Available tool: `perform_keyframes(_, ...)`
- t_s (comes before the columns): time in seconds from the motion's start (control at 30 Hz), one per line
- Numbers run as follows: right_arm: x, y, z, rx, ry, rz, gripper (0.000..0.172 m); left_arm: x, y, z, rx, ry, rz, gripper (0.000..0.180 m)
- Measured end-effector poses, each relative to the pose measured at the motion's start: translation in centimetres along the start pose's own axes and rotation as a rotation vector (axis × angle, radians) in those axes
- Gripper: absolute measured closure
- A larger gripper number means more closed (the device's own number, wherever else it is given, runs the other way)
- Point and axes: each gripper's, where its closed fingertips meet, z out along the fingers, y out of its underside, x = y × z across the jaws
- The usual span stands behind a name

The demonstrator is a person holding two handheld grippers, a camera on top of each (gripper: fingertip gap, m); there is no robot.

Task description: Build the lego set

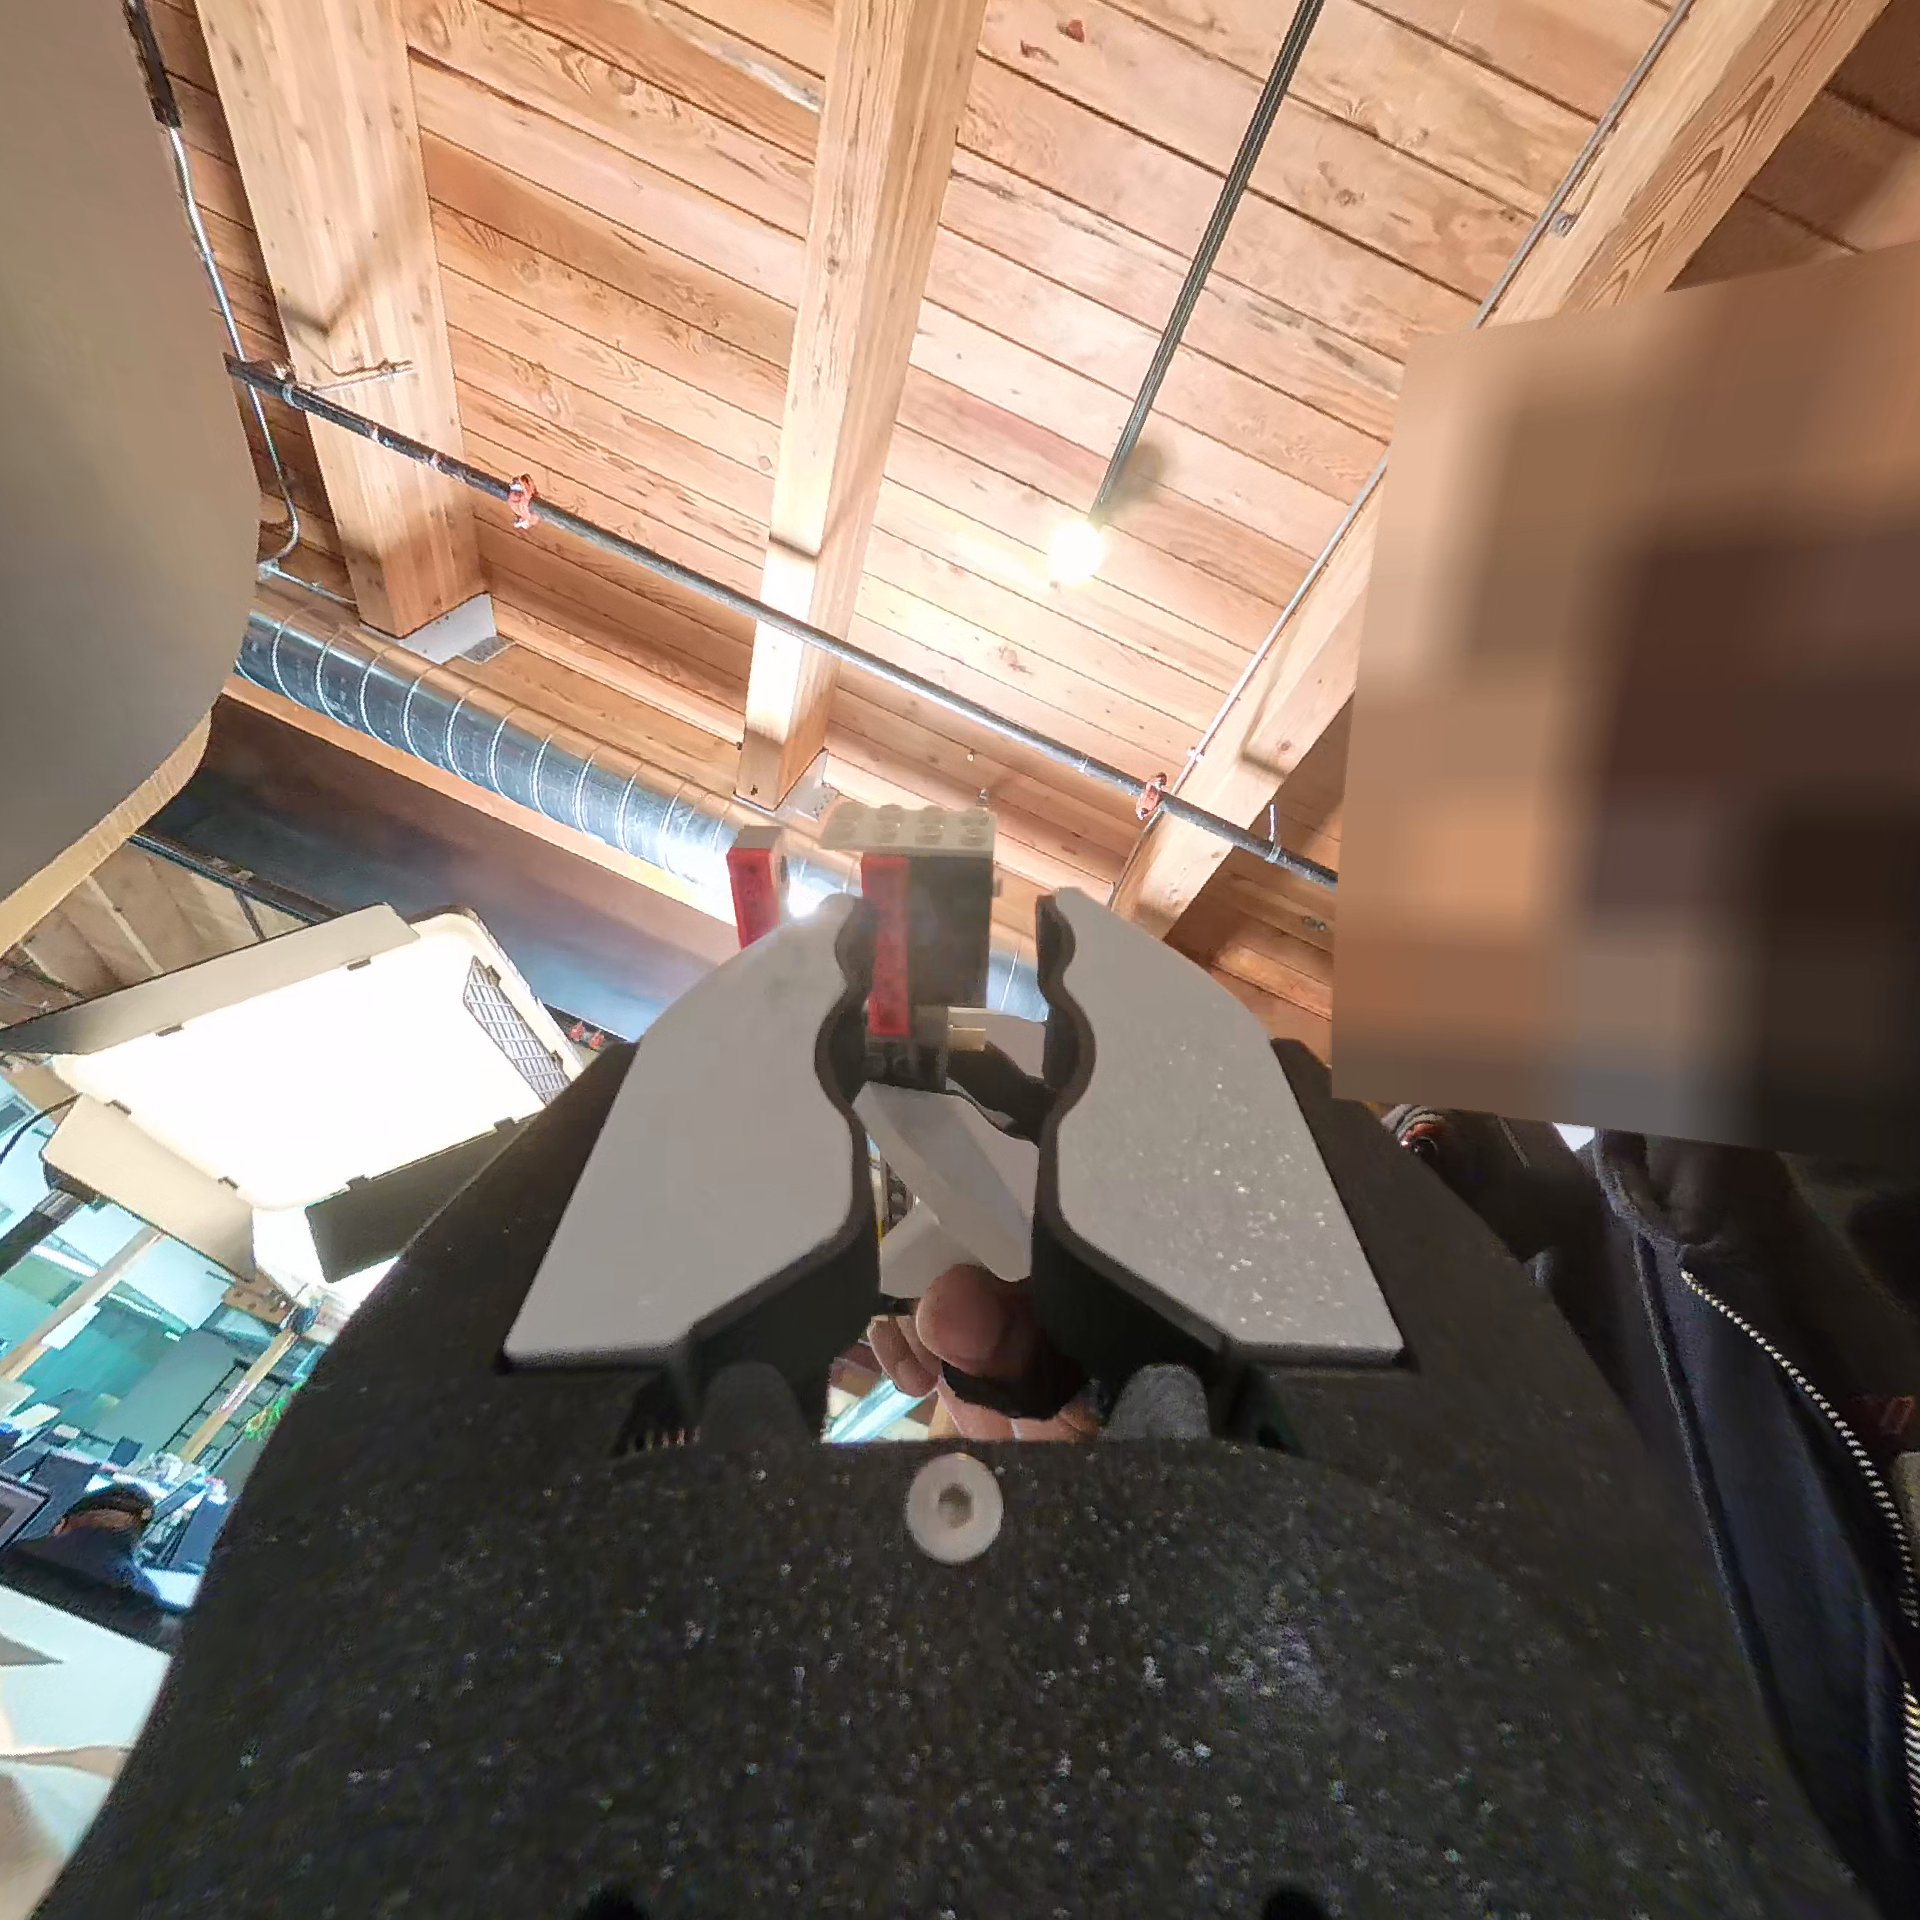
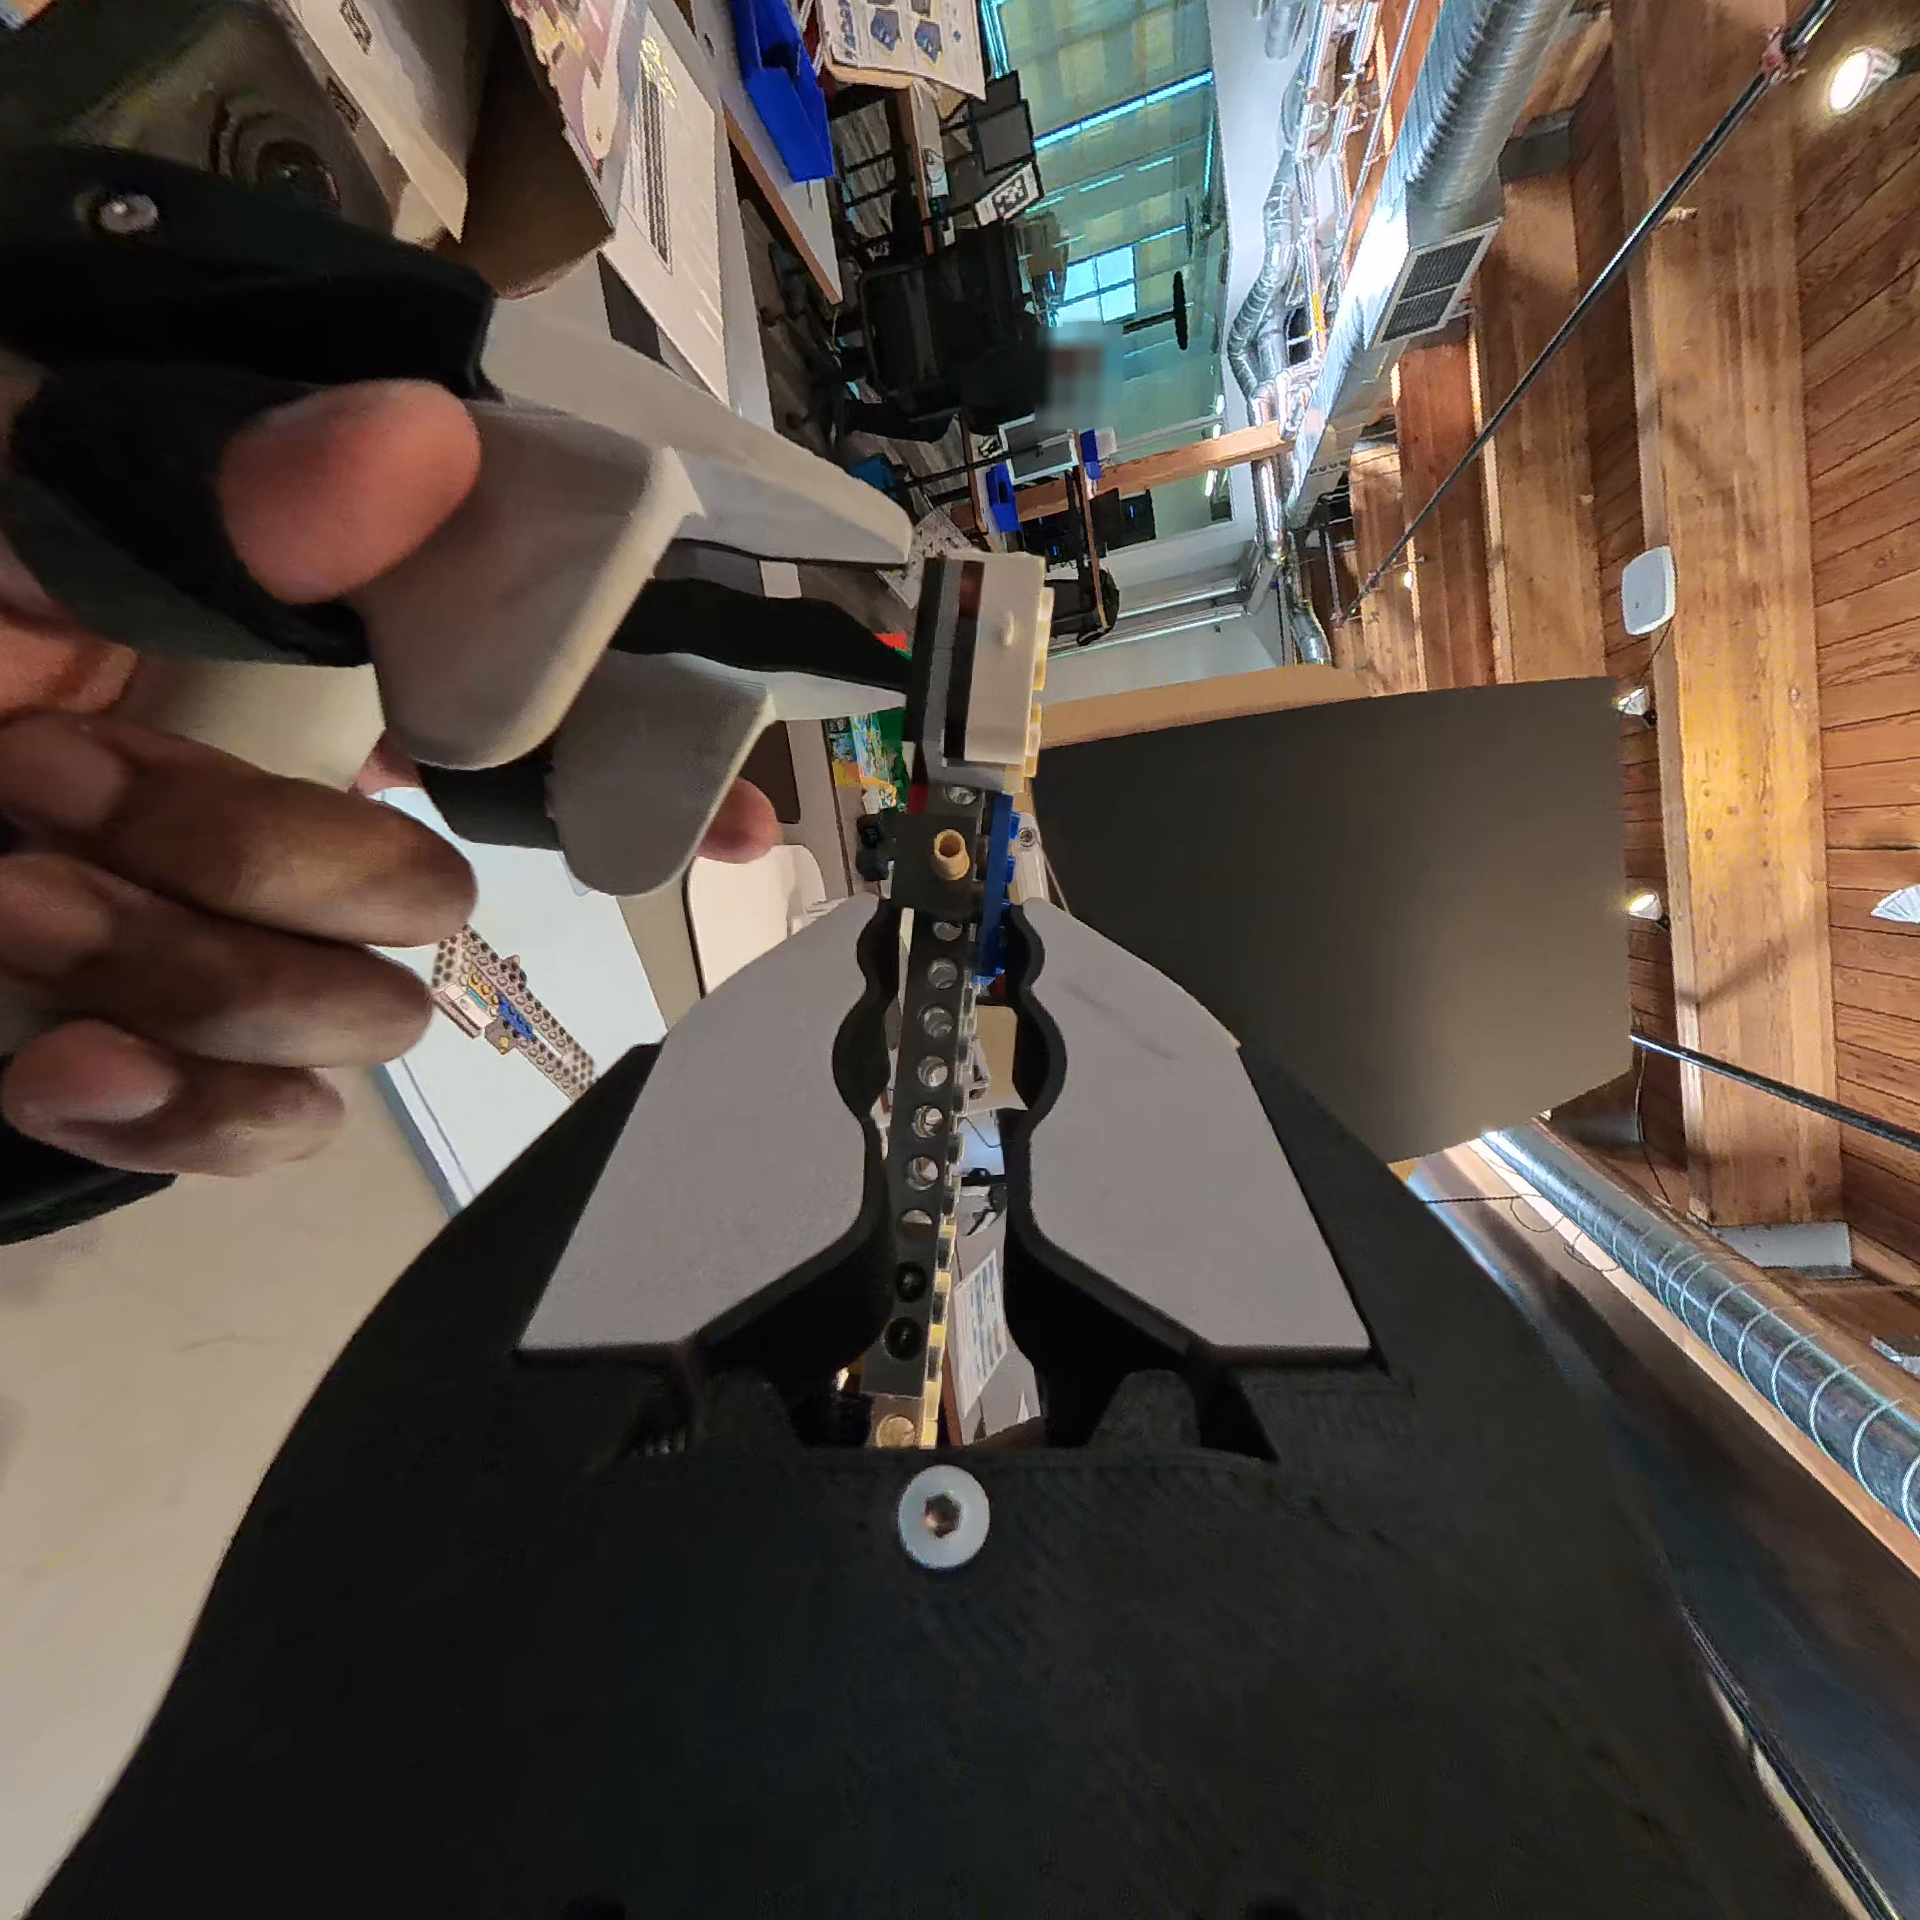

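My right gripper point(image 2: 951, 920) is shut on a long dark grey beam with holes point(image 2: 930, 1081); blue pieces point(image 2: 1000, 883) on it press against the right pad. On the beam's far end sits a block of white, black and red bricks point(image 2: 987, 665). My left gripper point(image 1: 948, 914) points at the ceiling with that block point(image 1: 930, 935) between its fingers, a grey studded plate point(image 1: 909, 831) on top. The left pad touches the red side and a gap shows at the right pad, so the gripper is open. The left gripper also shows in the right wrist view point(image 2: 904, 623), at the block.
A person's hand point(image 2: 208, 883) holds the left gripper. A black board point(image 2: 1330, 914) stands behind the bricks. A grey perforated plate with small bricks point(image 2: 509, 1018) lies on the white table. Overhead are wooden beams point(image 1: 852, 364), a metal duct point(image 1: 468, 717) and a lamp point(image 1: 1075, 545). The grippers' ends are close to 4 centimeters from one another.
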Motion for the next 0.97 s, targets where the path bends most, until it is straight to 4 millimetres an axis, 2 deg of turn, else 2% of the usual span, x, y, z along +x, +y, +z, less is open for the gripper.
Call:
perform_keyframes(0.5, 0.0, -1.6, -0.9, 0.065, 0.042, -0.094, 0.152, 1.3, 1.0, 0.8, -0.041, 0.024, 0.096, 0.139)
perform_keyframes(0.97, -0.7, -2.4, -0.9, 0.100, 0.027, -0.124, 0.153, 2.0, 0.4, 0.3, 0.013, 0.070, 0.098, 0.155)
